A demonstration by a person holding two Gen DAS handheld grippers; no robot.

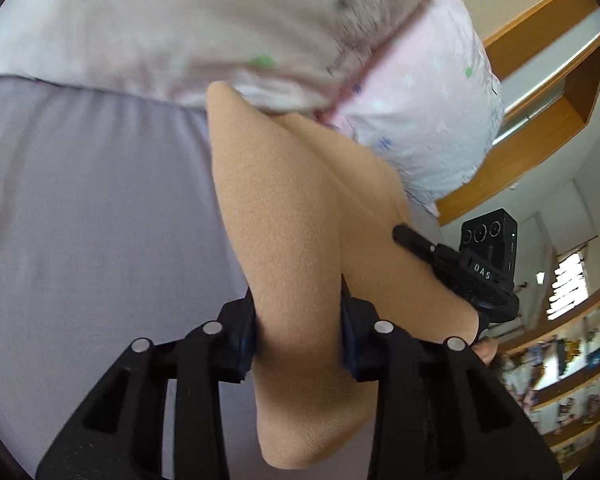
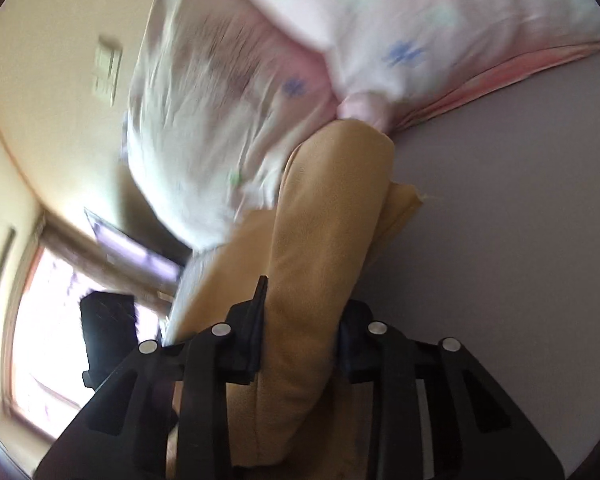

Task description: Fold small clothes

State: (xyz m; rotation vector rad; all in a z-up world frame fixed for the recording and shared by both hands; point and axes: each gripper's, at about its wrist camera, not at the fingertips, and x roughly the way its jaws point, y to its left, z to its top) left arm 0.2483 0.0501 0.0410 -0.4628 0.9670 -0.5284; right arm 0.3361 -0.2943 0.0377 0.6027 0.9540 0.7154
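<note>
I am holding the tan, soft fleece-like small garment point(image 1: 284, 216) bunched between both claws, above the pale lilac bed sheet point(image 1: 92, 200). My left claw point(image 1: 300, 340) is clamped on a thick fold of it, and the cloth is bulging out ahead of the jaws and hanging behind them. My right claw point(image 2: 300, 340) is gripping another gathered fold of the same garment point(image 2: 324, 240), with a loose corner poking out to its right side. In the left wrist view my right claw point(image 1: 452, 256) is showing just beside the cloth's far edge, so the two grips are sitting close together.

The far end of the garment is touching, or nearly touching, the pink-and-white flower-printed pillow point(image 1: 300, 40), seen again in the right wrist view point(image 2: 380, 32); both views are blurred there, so I cannot tell which.

Risks, as I am judging them:
- The cloth is rolled rather than flat, so laying it down now could be trapping creases inside the fold.
- Each claw is pinching several layers; a thick, slippery bundle could be sliding out on one side and dropping crooked.
- The loose corner could be tucking under unseen.
- Swinging toward the pillow could be snagging the far end and dragging the fold open.
</note>
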